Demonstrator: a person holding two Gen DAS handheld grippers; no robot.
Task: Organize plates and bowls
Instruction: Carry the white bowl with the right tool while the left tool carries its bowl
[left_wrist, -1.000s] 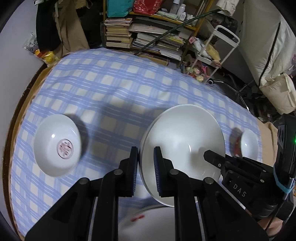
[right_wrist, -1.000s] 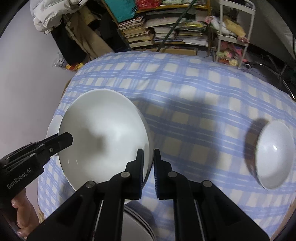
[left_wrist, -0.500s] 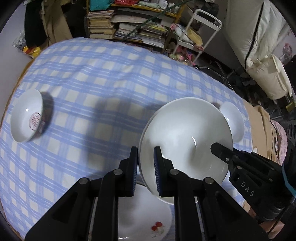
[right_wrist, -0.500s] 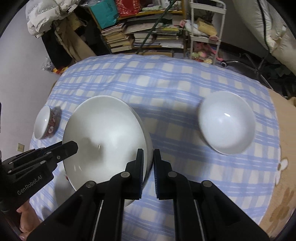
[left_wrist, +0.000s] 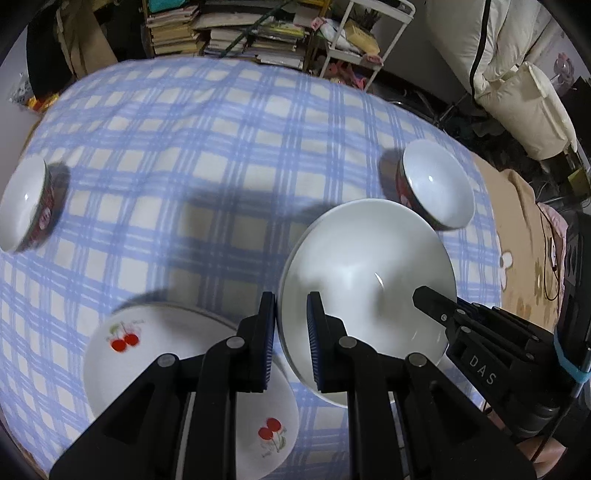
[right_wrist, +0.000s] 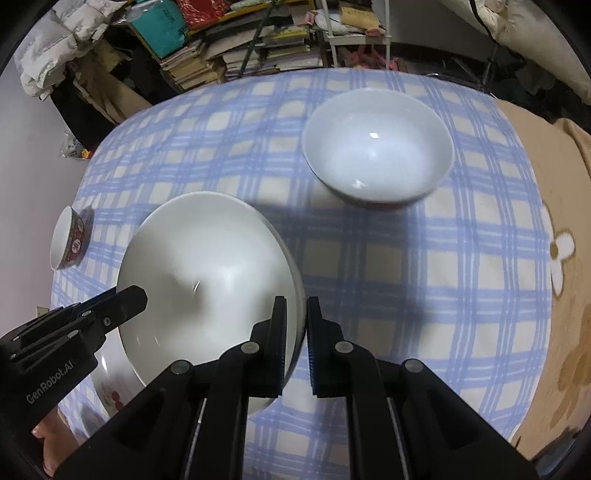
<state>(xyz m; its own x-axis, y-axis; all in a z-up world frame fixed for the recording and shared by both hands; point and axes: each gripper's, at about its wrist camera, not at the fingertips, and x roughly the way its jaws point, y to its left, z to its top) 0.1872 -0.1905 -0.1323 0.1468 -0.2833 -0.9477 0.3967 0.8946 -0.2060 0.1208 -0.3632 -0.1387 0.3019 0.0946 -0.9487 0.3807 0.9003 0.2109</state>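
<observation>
Left wrist view
Left gripper (left_wrist: 290, 325): pointing steeply down, jaws clamped on the near left rim of the big white bowl (left_wrist: 365, 291), one pad inside, one outside.
Big white bowl: held between both grippers above the checked cloth (left_wrist: 207, 155), tilted.
Right gripper (left_wrist: 424, 295): reaching in from the right onto the bowl's opposite rim; only one finger shows, so this view does not tell its state.
Cherry plate (left_wrist: 122, 354): just left of the big bowl, lying on the cloth, partly under the left gripper.
Red-sided bowl (left_wrist: 436, 184): just beyond the big bowl, up and to the right.
Small patterned bowl (left_wrist: 26, 206): well left of the big bowl, at the cloth's edge.

Right wrist view
Right gripper (right_wrist: 295, 328): jaws pressed together on the big white bowl's (right_wrist: 207, 273) right rim.
Left gripper (right_wrist: 138, 299): at the bowl's left rim.
Red-sided bowl (right_wrist: 376, 147): beyond the big bowl, to the right, standing apart on the checked cloth (right_wrist: 424, 277).
Small patterned bowl (right_wrist: 70, 236): left of the big bowl, near the cloth's edge.
Cherry plate (right_wrist: 109, 387): below the big bowl's left side, mostly hidden.
Hand (right_wrist: 44, 443): lower left, behind the left gripper.
</observation>
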